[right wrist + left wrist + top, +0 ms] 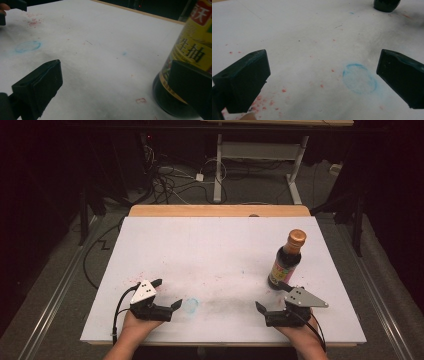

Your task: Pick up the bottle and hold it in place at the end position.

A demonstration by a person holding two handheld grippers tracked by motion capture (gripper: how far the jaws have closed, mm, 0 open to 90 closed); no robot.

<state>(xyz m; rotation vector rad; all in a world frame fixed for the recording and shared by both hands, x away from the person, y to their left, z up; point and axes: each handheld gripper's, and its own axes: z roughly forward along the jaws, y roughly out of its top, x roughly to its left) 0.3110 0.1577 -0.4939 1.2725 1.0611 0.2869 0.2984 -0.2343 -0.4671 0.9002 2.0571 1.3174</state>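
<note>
On the white table sheet (210, 250), matte and flecked with red, a dark glossy soy sauce bottle (286, 262) with a copper cap stands upright. Just nearside of the bottle, the right gripper (272, 296) rests low, jaws wide apart, empty. Well left of the bottle, the left gripper (166, 293) gapes empty beside a blue chalky ring (190, 305).

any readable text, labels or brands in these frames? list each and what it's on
"生抽" on the yellow label of the sauce bottle, right gripper view.
"天" in white on the label's red top patch; the character beside it is cut off.
Bottle label in the high view: too small to read.
</note>
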